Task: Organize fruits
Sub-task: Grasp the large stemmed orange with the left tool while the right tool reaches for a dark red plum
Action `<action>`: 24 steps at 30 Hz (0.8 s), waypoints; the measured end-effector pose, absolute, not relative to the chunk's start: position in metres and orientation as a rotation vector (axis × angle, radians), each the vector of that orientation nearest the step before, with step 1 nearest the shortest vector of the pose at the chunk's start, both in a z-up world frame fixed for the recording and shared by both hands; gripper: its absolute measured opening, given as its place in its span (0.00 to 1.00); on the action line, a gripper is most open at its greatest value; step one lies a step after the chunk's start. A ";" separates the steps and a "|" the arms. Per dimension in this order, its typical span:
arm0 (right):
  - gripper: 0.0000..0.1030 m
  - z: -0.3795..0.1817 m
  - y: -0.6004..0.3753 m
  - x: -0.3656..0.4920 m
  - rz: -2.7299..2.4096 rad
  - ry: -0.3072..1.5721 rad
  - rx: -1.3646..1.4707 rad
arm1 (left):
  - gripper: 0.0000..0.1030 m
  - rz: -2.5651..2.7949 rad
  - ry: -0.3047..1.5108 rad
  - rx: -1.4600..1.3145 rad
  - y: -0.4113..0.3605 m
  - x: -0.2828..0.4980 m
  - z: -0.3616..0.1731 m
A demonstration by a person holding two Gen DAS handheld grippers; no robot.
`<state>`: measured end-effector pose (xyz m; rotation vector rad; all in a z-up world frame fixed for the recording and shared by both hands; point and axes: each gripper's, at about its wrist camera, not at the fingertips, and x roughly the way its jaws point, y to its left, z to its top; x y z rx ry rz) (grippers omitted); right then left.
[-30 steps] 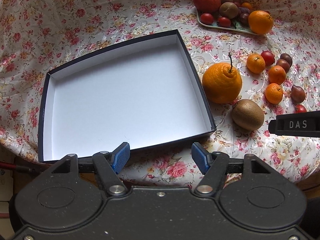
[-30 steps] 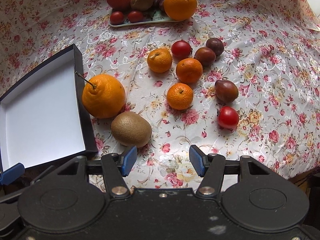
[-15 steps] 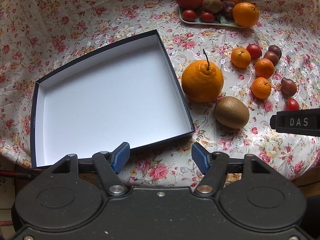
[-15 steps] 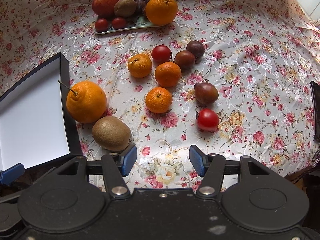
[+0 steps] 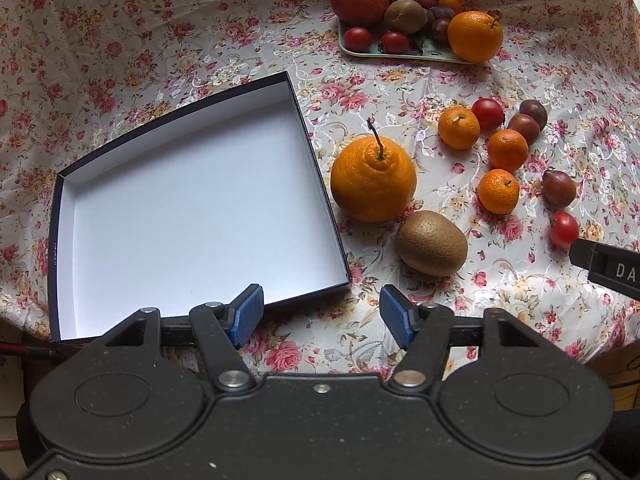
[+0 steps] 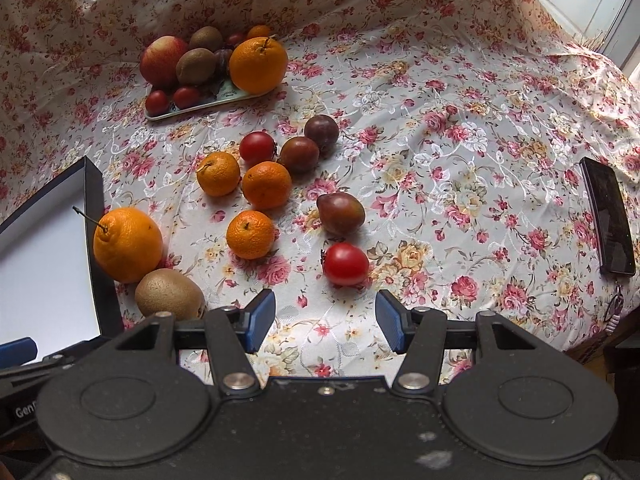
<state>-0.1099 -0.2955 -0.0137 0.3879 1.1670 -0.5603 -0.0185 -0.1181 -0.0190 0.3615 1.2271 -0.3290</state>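
An empty dark box with a white inside lies on the floral cloth, its right wall showing in the right wrist view. Beside it sit a big stemmed orange and a kiwi. Loose on the cloth are three mandarins, red tomatoes and dark plums. My left gripper is open near the box's front corner, holding nothing. My right gripper is open just in front of the nearest tomato.
A small tray at the back holds an apple, kiwis, an orange, tomatoes and plums. A black phone lies at the cloth's right edge. The table's front edge runs just under both grippers.
Both grippers have swung right: in both views the box and fruits have slid left. The phone has come into the right wrist view. Both stay open and nothing on the cloth has moved.
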 end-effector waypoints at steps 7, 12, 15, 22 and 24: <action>0.56 -0.013 -0.338 -0.102 -0.567 1.197 0.510 | 0.62 -0.358 1.229 0.339 -0.150 0.009 -0.002; 0.56 -0.010 -0.364 -0.086 -0.575 1.167 0.531 | 0.62 -0.386 1.227 0.325 -0.175 0.035 0.000; 0.56 -0.013 -0.376 -0.077 -0.580 1.158 0.577 | 0.62 -0.383 1.238 0.338 -0.187 0.051 -0.003; 0.53 -0.028 -0.384 -0.056 -0.568 1.165 0.578 | 0.62 -0.402 1.265 0.349 -0.201 0.071 -0.019; 0.52 -0.037 -0.384 -0.057 -0.578 1.156 0.585 | 0.62 -0.394 1.273 0.363 -0.200 0.071 -0.028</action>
